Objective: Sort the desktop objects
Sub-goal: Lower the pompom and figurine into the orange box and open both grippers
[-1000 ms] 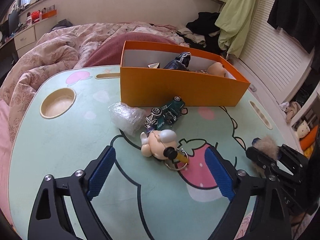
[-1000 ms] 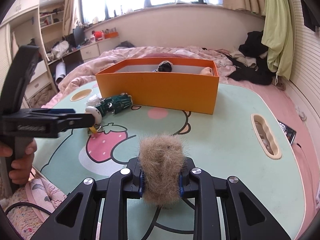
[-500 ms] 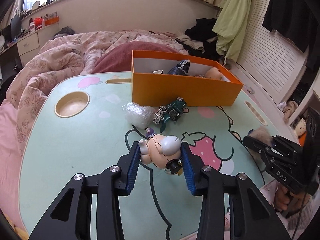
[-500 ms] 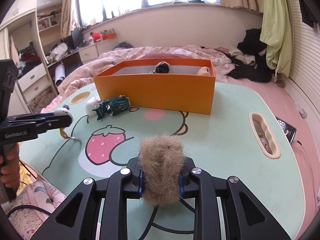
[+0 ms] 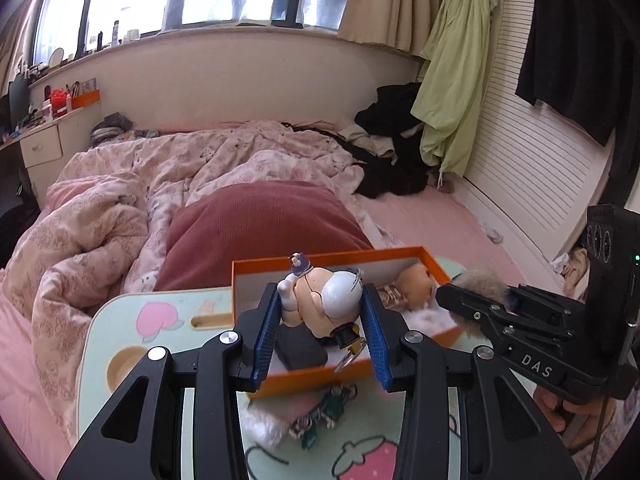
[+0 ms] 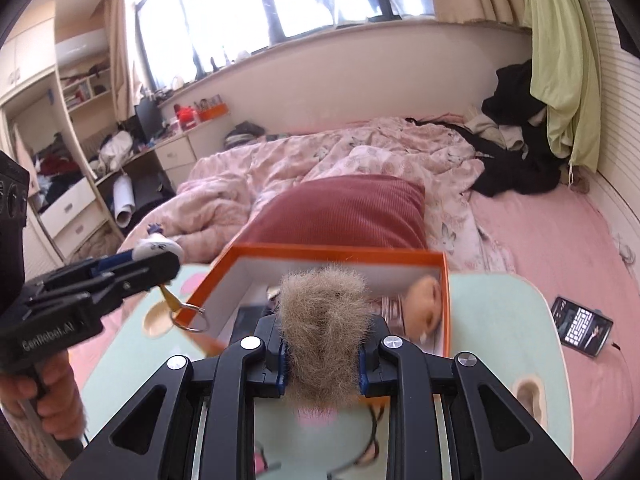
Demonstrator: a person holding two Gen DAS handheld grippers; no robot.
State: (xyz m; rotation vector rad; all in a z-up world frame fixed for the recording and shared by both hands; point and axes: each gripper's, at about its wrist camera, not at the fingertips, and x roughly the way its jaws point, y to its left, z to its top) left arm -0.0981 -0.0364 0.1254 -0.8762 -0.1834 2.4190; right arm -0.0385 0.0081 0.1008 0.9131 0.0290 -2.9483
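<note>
Nearest the left wrist camera, the left gripper (image 5: 320, 320) has its jaws closed most of the way onto a figurine (image 5: 320, 300), a pale keychain toy whose metal ring (image 5: 347, 357) dangles below. It is held in the air over the near wall of the orange box (image 5: 316, 376). In the right wrist view the right gripper (image 6: 322, 356) has its jaws pinched tight on a tan pompom (image 6: 322, 328), also raised, at the near edge of the same box.

Below the left gripper, on the table (image 5: 108, 320) just in front of the box, a green toy car (image 5: 320, 412) and a crumpled bit of clear plastic (image 5: 262, 424) lie unsorted.

The box sits toward the far side of the table, and holds a dark flat thing (image 5: 300, 350) at its near left and a doll head (image 6: 426, 304) at its right end. A phone (image 6: 582, 326) lies off the table's right edge on the bed (image 6: 560, 240), and a red pillow (image 6: 344, 212) sits behind the box.

This looks like the carry-and-drop step, both toys close to release. The next move calls for bringing each gripper fully past the near wall, over a free patch of the box floor, before opening the jaws, watching that the ring does not catch the rim. The car and plastic would remain to be sorted.
</note>
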